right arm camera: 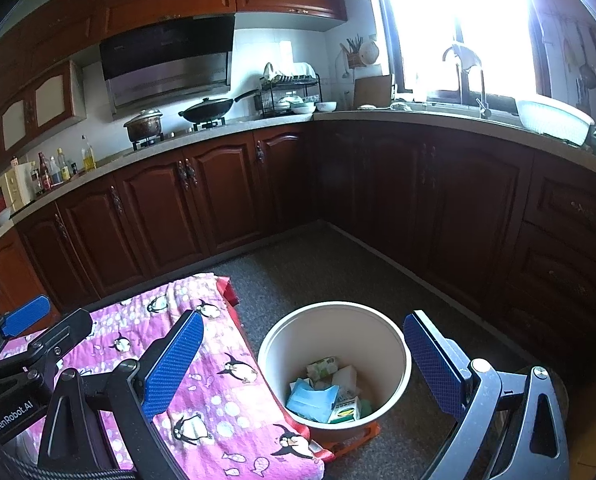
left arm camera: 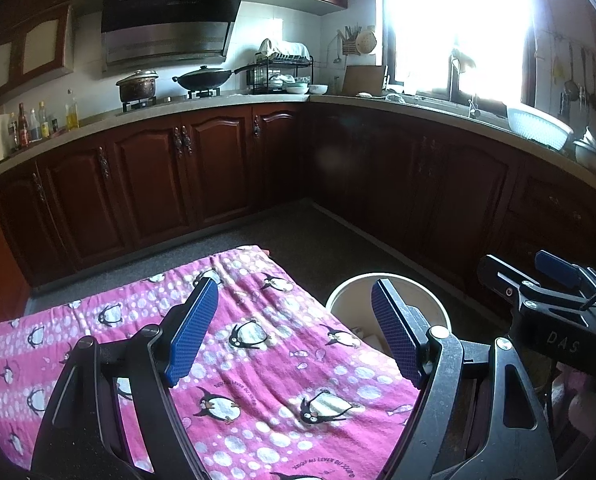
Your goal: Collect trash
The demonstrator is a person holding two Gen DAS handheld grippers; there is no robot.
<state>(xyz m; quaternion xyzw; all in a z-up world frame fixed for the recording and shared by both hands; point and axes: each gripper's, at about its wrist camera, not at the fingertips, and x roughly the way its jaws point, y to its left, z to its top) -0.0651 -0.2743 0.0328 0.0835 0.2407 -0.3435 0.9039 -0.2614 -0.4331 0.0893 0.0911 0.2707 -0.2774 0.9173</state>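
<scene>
Left gripper (left arm camera: 294,328): jaws wide apart, nothing between the blue pads; it hangs over the pink penguin cloth (left arm camera: 258,360).
Right gripper (right arm camera: 301,364): jaws spread wide, empty; framed directly above the bin.
Pink penguin cloth: covers a low surface at near left; no trash visible on the part in view.
Bin (right arm camera: 397,344): cream, round, standing on the floor just beside the cloth's right edge; an orange-red item shows under its near side.
Trash (right arm camera: 321,392): cartons, a blue packet and white wrappers lie at the bottom of the bin.
Stage, by judgement: collection appears complete or nearly so; both claws free.
Step in hand, advice: check the cloth's hidden near corners and the floor around the bin before finishing; lift both claws straight clear so neither catches the cloth or tips the bin.
Floor (right arm camera: 317,264): grey, no litter seen.
Cabinets (right arm camera: 218,196): dark wood, doors closed, beyond the floor.
</scene>
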